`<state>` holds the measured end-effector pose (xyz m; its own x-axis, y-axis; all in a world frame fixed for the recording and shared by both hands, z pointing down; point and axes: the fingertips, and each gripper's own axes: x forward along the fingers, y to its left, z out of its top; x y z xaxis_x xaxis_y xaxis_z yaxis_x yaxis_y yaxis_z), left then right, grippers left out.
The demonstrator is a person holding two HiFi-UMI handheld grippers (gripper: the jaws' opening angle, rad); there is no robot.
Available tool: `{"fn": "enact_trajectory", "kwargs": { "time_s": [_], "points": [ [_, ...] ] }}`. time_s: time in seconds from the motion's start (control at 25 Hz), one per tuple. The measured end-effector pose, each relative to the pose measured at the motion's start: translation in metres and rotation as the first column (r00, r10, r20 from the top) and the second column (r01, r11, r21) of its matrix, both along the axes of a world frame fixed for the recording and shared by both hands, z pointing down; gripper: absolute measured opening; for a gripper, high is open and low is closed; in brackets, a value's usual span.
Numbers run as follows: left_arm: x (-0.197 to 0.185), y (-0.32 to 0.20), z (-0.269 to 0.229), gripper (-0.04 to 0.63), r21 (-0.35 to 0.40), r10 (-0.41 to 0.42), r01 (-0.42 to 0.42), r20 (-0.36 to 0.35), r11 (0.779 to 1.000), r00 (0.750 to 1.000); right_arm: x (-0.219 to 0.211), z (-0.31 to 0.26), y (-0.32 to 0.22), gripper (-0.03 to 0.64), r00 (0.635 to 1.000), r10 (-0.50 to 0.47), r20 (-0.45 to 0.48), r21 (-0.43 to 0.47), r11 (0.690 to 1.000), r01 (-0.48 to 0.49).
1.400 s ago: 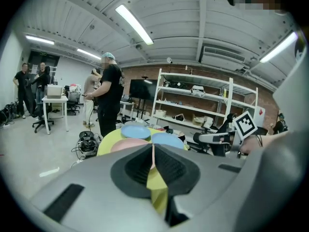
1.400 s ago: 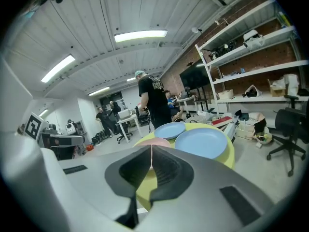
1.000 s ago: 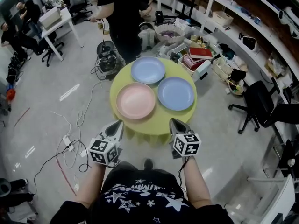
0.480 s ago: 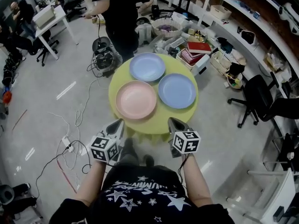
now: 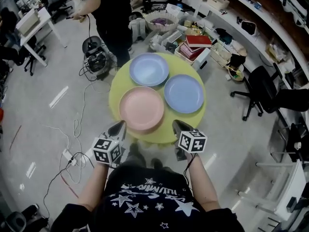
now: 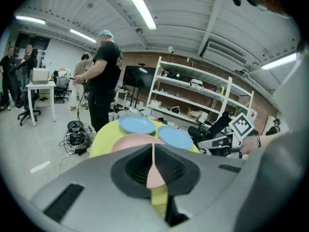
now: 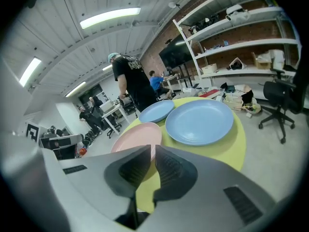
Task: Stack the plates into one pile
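Three plates lie side by side on a round yellow-green table (image 5: 161,132): a pink plate (image 5: 141,108) nearest me, a blue plate (image 5: 148,69) behind it, and another blue plate (image 5: 183,93) on the right. My left gripper (image 5: 119,125) hovers at the table's near edge, just short of the pink plate (image 6: 133,140), jaws shut and empty. At the near edge further right is my right gripper (image 5: 177,124), also shut on nothing. It points between the pink plate (image 7: 137,137) and the right blue plate (image 7: 200,120).
A person in black (image 5: 104,13) stands just beyond the table. Boxes, books and bins (image 5: 193,45) crowd the floor behind it, under shelving on the right. A black office chair (image 5: 270,95) stands to the right. Cables (image 5: 72,144) trail over the floor at left.
Both grippers have moved forward and down to the table's near edge. Their jaws stay shut. The plates have not moved.
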<state>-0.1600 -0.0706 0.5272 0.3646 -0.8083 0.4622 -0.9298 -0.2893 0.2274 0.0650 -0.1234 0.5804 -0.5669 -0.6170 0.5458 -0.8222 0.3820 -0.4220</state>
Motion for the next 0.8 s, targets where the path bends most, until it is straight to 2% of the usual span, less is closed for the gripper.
{"fn": "enact_trajectory", "kwargs": {
  "time_s": [0.12, 0.24, 0.36, 0.8],
  "points": [
    [-0.007, -0.018, 0.007, 0.026, -0.017, 0.043, -0.043, 0.009, 0.999, 0.999, -0.008, 0.012, -0.008, 0.023, 1.0, 0.03, -0.005, -0.039, 0.999, -0.03],
    [-0.011, -0.032, 0.014, 0.026, -0.033, 0.081, -0.081, 0.008, 0.996, 0.997, -0.019, 0.024, -0.011, 0.116, 0.999, 0.036, 0.01, -0.091, 0.995, -0.035],
    [-0.016, -0.047, 0.022, 0.026, -0.049, 0.114, -0.114, 0.003, 0.992, 0.993, -0.028, 0.036, -0.016, 0.145, 0.999, 0.053, 0.006, -0.135, 0.99, -0.052],
    [-0.031, -0.081, 0.053, 0.026, -0.106, 0.238, -0.239, -0.026, 0.965, 0.971, -0.046, 0.081, -0.036, 0.176, 0.981, 0.189, -0.036, -0.31, 0.932, -0.19]
  ]
}}
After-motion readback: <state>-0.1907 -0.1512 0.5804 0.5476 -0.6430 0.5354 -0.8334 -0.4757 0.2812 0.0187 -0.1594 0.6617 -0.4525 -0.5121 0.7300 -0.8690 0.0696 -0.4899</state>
